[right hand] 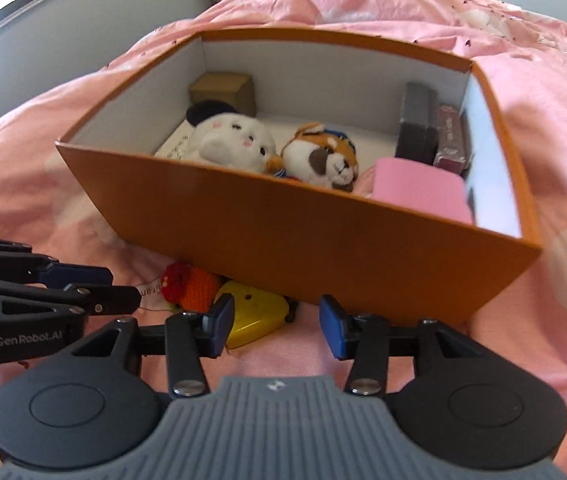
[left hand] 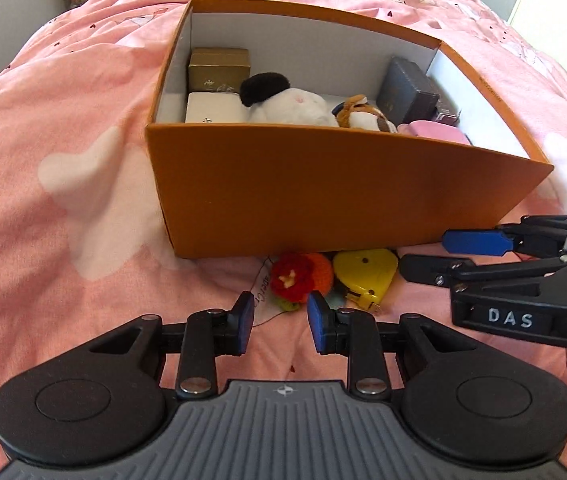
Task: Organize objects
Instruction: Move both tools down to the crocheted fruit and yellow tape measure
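Toys and little boxes sat inside an orange box (left hand: 323,192) on a bed with a pink blanket (left hand: 63,140). A white plush (right hand: 231,140) and a brown plush (right hand: 323,156) lay side by side in the middle. The near wall hid their lower parts. A gold box (left hand: 219,66) stood in the far left corner, with a white box (left hand: 211,108) in front of it. Dark boxes (right hand: 419,128) stood at the right, and a pink thing (right hand: 419,188) lay before them, partly hidden.

Outside, right against the box, lay a red and orange knitted toy (left hand: 299,276) and a yellow tape measure (left hand: 365,274). A paper tag beside the toy had writing too small to read.

The left gripper (left hand: 279,324) had its jaws apart with nothing between them, just short of the knitted toy. The right gripper (right hand: 275,326) had its jaws apart too, empty, and the tape measure was partly hidden behind one finger.
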### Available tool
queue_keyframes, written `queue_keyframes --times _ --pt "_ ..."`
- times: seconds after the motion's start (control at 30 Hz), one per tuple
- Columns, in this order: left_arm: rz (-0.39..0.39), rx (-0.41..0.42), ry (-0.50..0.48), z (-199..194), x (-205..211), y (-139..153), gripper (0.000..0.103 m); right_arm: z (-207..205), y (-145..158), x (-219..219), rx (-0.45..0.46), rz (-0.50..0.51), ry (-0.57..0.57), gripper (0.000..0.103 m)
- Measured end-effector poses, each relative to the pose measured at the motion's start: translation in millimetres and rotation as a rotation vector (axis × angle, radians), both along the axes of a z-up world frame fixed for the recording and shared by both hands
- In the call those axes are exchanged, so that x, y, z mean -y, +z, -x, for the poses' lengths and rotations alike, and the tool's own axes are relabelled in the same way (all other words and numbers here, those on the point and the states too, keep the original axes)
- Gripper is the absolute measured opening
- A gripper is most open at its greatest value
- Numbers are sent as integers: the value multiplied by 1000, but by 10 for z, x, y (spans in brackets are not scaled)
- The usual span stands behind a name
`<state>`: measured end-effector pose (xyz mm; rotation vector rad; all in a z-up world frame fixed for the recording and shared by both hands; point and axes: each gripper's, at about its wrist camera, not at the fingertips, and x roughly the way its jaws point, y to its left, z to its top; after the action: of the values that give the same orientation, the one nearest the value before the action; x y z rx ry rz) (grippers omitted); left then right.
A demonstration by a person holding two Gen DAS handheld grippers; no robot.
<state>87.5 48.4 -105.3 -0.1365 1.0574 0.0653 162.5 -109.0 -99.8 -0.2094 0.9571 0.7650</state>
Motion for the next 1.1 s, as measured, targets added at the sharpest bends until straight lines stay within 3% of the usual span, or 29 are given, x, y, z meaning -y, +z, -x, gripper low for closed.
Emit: queue_keyframes --times 0.37,0.43,0.57,0.77,0.87,1.1 --pt "95 6 39 -70 -172 -80 39 -86 -275 -288 -42 55 99 52" --pt "104 0 37 -85 -181 -99 41 -96 -318 -328 -47 61 111 60" --pt "131 -13 41 -148 -190 -154 47 -130 -398 -388 -65 72 124 64" --pt "160 -31 60 -230 -212 -238 51 -188 -453 -371 -88 54 109 62" --pt "180 -37 65 -267 -219 -283 58 -133 -412 -370 -72 80 140 61" --pt "179 -50 79 -375 -203 -382 62 -18 -308 -234 -88 124 159 58"
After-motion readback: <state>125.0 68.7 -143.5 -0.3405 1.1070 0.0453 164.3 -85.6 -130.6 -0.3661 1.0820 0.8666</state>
